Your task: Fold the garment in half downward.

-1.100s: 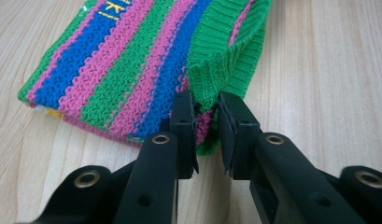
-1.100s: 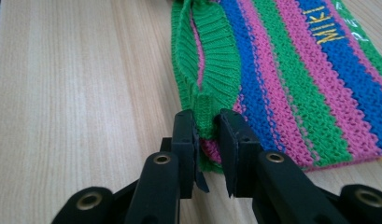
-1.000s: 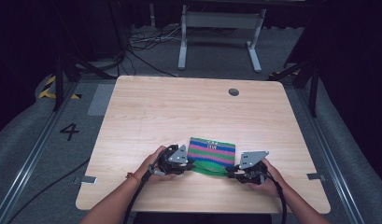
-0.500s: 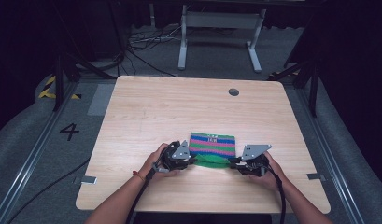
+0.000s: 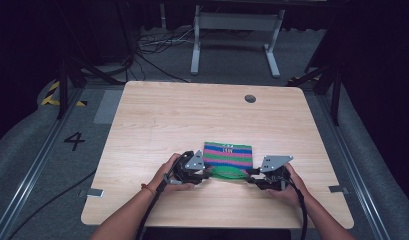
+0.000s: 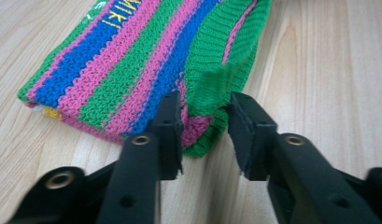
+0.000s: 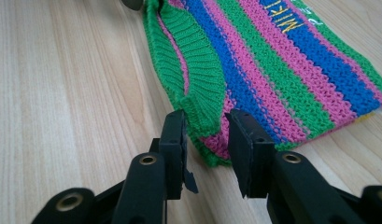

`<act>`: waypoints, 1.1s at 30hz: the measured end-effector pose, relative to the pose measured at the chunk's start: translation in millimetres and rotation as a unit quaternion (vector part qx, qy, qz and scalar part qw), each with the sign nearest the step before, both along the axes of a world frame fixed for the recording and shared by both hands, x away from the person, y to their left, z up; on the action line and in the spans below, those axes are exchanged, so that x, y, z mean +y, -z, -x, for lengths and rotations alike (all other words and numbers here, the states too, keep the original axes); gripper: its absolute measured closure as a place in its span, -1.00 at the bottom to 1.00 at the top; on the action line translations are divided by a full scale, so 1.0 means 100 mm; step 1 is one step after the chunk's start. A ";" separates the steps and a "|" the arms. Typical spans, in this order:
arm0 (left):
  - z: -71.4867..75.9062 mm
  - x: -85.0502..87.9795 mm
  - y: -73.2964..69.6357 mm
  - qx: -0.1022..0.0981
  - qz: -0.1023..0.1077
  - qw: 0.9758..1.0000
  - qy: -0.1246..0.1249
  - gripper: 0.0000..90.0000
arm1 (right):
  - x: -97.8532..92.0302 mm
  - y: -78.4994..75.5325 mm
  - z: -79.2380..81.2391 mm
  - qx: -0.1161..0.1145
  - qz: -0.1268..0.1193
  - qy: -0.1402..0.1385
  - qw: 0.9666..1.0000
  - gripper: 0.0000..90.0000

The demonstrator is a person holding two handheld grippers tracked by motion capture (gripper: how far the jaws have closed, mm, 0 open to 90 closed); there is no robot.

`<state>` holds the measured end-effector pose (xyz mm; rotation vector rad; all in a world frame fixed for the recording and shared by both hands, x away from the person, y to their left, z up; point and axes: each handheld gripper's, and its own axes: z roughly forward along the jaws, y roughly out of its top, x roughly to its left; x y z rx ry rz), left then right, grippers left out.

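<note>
Green ribbed hem of the striped knit cloth (image 5: 228, 156), near the table's (image 5: 157, 120) front edge, now straddled by parted jaws of left gripper (image 5: 206, 174) and right gripper (image 5: 250, 177), closer in than a second before; presumably poised to pinch.

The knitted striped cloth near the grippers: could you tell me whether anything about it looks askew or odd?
The striped cloth lies folded flat, but its green ribbed edge is rumpled and lifted at both corners, between each gripper's fingers.
</note>
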<state>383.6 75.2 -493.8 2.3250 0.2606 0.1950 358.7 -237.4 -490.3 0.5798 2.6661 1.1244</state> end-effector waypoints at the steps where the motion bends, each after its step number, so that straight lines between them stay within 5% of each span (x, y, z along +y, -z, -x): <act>1: 0.00 0.01 -0.02 -0.003 -0.001 1.000 -0.001 0.36 | -0.01 -0.01 0.01 -0.002 0.002 0.002 1.000 0.49; 6: -0.01 0.07 -0.08 -0.003 0.012 1.000 -0.028 0.15 | -0.05 -0.04 0.04 -0.004 0.002 0.011 1.000 0.42; 13: -0.02 0.15 -0.13 -0.002 0.002 0.999 -0.045 -0.03 | -0.09 -0.08 0.07 -0.007 0.009 0.014 1.000 0.28; 26: 0.00 0.40 -0.25 -0.002 -0.047 0.996 -0.073 -0.38 | -0.20 -0.24 0.10 -0.020 0.047 0.034 0.998 -0.08; 29: 0.03 0.50 -0.26 -0.010 -0.075 0.994 -0.077 -0.41 | -0.27 -0.27 0.12 -0.026 0.053 0.041 0.997 -0.13; 33: 0.08 0.65 -0.27 -0.007 -0.079 0.993 -0.088 -0.42 | -0.41 -0.26 0.16 -0.027 0.052 0.062 0.996 -0.19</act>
